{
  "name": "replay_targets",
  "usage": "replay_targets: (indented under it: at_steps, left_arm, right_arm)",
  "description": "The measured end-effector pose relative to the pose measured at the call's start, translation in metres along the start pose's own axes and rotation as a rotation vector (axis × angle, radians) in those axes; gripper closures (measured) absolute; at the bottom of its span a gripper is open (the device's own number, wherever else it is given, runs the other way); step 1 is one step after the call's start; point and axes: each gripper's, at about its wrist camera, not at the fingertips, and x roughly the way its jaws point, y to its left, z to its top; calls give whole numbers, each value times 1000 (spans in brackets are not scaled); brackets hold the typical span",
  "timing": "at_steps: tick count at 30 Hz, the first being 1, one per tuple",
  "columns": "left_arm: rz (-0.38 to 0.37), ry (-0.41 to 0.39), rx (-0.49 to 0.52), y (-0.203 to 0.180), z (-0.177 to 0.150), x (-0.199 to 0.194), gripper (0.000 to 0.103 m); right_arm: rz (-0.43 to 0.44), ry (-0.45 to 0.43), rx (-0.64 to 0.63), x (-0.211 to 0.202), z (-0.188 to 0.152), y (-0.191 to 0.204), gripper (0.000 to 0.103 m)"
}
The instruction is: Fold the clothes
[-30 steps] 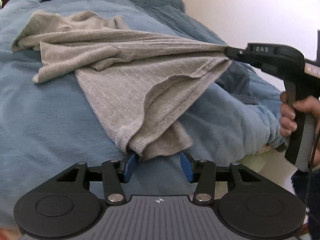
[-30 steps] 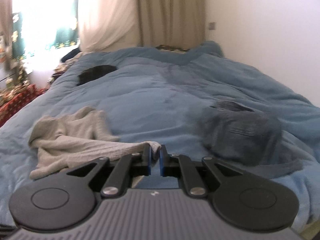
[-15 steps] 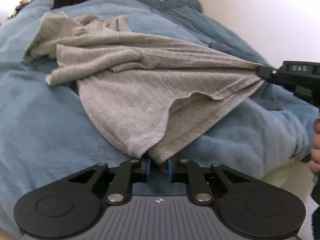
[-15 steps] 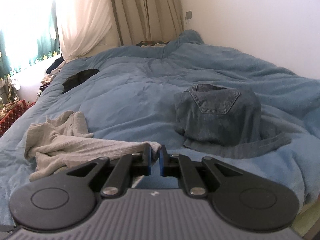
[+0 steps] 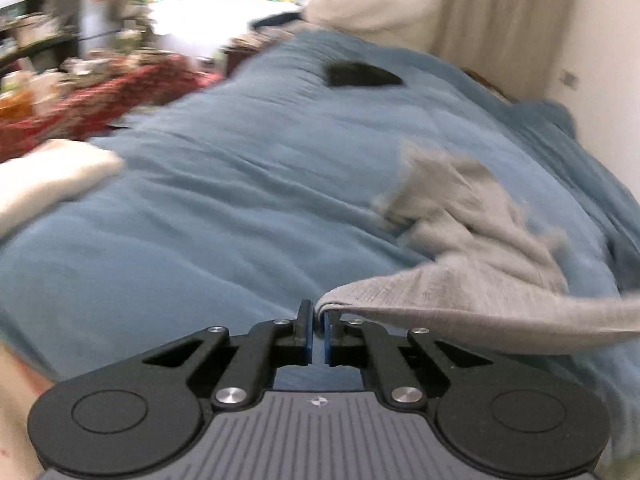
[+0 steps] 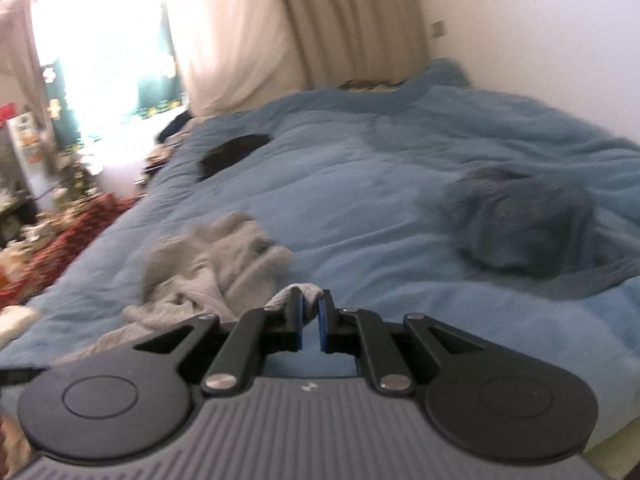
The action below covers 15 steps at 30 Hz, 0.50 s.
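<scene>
Grey knit top [image 5: 472, 280] pinched at both ends: L claw [image 5: 317, 322] clamped on one corner, R claw [image 6: 308, 304] clamped on another; hem strung between, rest bunched on blue bed [image 5: 240, 200] ahead, nearer R; jeans [image 6: 520, 220] apart

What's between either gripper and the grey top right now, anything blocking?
Nothing visible. The left gripper is shut on an edge of the grey top, and the right gripper is shut on another edge. The folded jeans lie apart, on the blue duvet.
</scene>
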Motion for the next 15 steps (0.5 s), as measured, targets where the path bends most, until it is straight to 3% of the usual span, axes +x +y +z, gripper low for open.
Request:
replay_targets:
  at_steps: [4, 8, 10, 12, 15]
  left_arm:
    - [-29, -2, 2, 24, 4, -11, 98]
    - [-67, 23, 157, 15, -15, -14, 98]
    - [-119, 101, 230, 13, -31, -8, 97]
    - [-155, 160, 240, 15, -42, -2, 96]
    - [-187, 180, 226, 23, -47, 0, 96]
  right_arm:
    - [-15, 49, -39, -5, -29, 18, 95]
    - [-59, 146, 33, -1, -65, 6, 95]
    - [-72, 191, 69, 3, -82, -2, 95]
    - [-61, 234, 110, 8, -96, -11, 95]
    - [-53, 241, 113, 10, -105, -12, 94]
